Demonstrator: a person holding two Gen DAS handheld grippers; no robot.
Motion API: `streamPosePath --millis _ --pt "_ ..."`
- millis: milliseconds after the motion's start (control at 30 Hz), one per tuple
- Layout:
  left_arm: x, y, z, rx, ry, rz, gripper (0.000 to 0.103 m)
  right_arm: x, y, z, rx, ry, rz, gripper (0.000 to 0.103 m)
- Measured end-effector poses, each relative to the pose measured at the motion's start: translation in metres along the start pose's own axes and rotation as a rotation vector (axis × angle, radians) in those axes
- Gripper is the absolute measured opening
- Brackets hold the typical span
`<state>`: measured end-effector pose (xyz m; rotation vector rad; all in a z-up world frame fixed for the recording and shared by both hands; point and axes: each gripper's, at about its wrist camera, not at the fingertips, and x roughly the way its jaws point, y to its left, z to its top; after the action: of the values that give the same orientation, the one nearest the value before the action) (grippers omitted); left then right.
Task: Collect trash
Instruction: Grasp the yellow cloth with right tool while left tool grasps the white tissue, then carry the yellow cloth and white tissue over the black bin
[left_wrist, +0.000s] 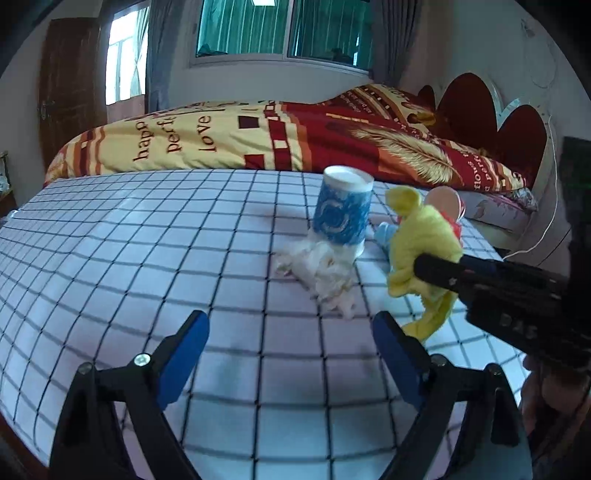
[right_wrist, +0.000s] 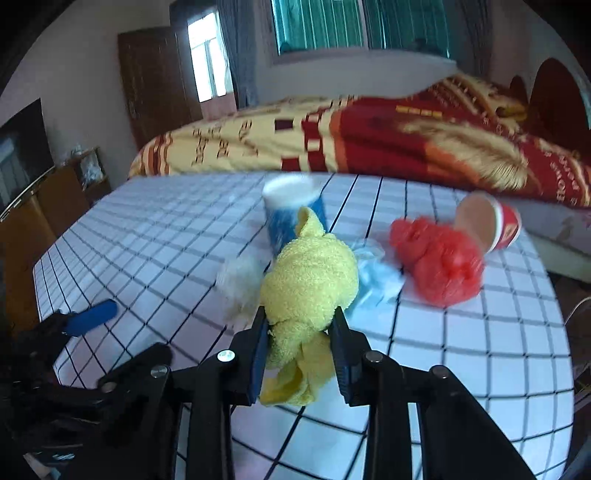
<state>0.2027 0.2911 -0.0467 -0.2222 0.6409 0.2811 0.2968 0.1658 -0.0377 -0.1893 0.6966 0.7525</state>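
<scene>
We are clenching our right tongs (right_wrist: 301, 328) on a crumpled yellow terry-cloth rag (right_wrist: 310, 284), its fluffy bulk bunching ahead of the fingers and a loose tail hanging below them, above the checked white bench (right_wrist: 461, 350). Our left tongs (left_wrist: 291, 334) are hovering released, blue pads spread wide, just short of a shredded white tissue wad (left_wrist: 321, 269). Taking the upside-down blue-and-white paper cup (left_wrist: 341, 212) as landmark: the tissue is lying against its base, the rag is hanging just right of it, a pale blue wrapper (right_wrist: 376, 277) is lying beyond the rag, then a crumpled red plastic bag (right_wrist: 439, 258) touching a tipped red paper cup (right_wrist: 491, 221).
</scene>
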Motion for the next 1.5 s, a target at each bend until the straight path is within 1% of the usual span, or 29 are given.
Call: streamPosePath --millis 133,167,200,300,367,400,433,467,500,533,600,667,833,900,967,1133,1267,1500 --pt "0.022 -0.009 0.014 0.018 0.014 -0.009 0.084 -0.001 -0.017 0.013 0.010 -0.030 -0.042 0.033" --pt "0.031 -0.011 0.018 0.019 0.032 -0.010 0.081 0.001 -0.021 0.015 0.014 -0.024 -0.052 0.033" --pt "0.040 -0.011 0.021 0.015 0.049 -0.016 0.079 0.004 -0.024 0.017 0.019 -0.018 -0.057 0.033" --pt "0.059 -0.014 0.027 0.007 0.091 -0.023 0.076 0.015 -0.034 0.019 0.023 0.012 -0.082 0.033" --pt "0.071 -0.015 0.030 -0.002 0.130 -0.033 0.066 0.023 -0.040 0.019 0.034 0.029 -0.083 0.033" --pt "0.075 -0.015 0.031 -0.007 0.145 -0.040 0.064 0.026 -0.042 0.018 0.037 0.037 -0.082 0.033" --pt "0.080 -0.016 0.031 -0.001 0.171 -0.032 0.057 0.027 -0.044 0.018 0.042 0.040 -0.076 0.033" --pt "0.083 -0.018 0.030 0.002 0.187 -0.028 0.040 0.027 -0.044 0.018 0.043 0.039 -0.075 0.033" --pt "0.086 -0.018 0.030 -0.004 0.197 -0.038 0.037 0.028 -0.044 0.018 0.043 0.038 -0.075 0.033" --pt "0.083 -0.018 0.031 -0.004 0.190 -0.046 0.035 0.026 -0.045 0.018 0.046 0.034 -0.072 0.033" --pt "0.074 -0.019 0.032 0.009 0.164 -0.059 0.034 0.021 -0.045 0.019 0.046 0.018 -0.066 0.033" --pt "0.053 -0.020 0.032 0.022 0.112 -0.049 0.034 0.011 -0.046 0.021 0.042 -0.005 -0.064 0.033" --pt "0.015 -0.024 0.028 0.026 0.054 -0.063 0.034 -0.014 -0.047 0.022 0.042 -0.031 -0.065 0.033" --pt "0.005 -0.027 0.027 0.027 0.046 -0.070 0.034 -0.024 -0.047 0.021 0.039 -0.040 -0.068 0.033" --pt "-0.009 -0.034 0.022 0.053 0.032 -0.065 0.034 -0.039 -0.048 0.016 0.041 -0.051 -0.073 0.033" --pt "-0.038 -0.050 0.005 0.078 -0.004 -0.079 0.034 -0.078 -0.051 -0.004 0.033 -0.073 -0.100 0.033" --pt "-0.055 -0.064 -0.001 0.089 -0.019 -0.100 0.034 -0.106 -0.053 -0.023 0.030 -0.077 -0.113 0.033" --pt "-0.089 -0.098 -0.016 0.130 -0.048 -0.156 0.034 -0.155 -0.055 -0.055 0.022 -0.099 -0.138 0.033"
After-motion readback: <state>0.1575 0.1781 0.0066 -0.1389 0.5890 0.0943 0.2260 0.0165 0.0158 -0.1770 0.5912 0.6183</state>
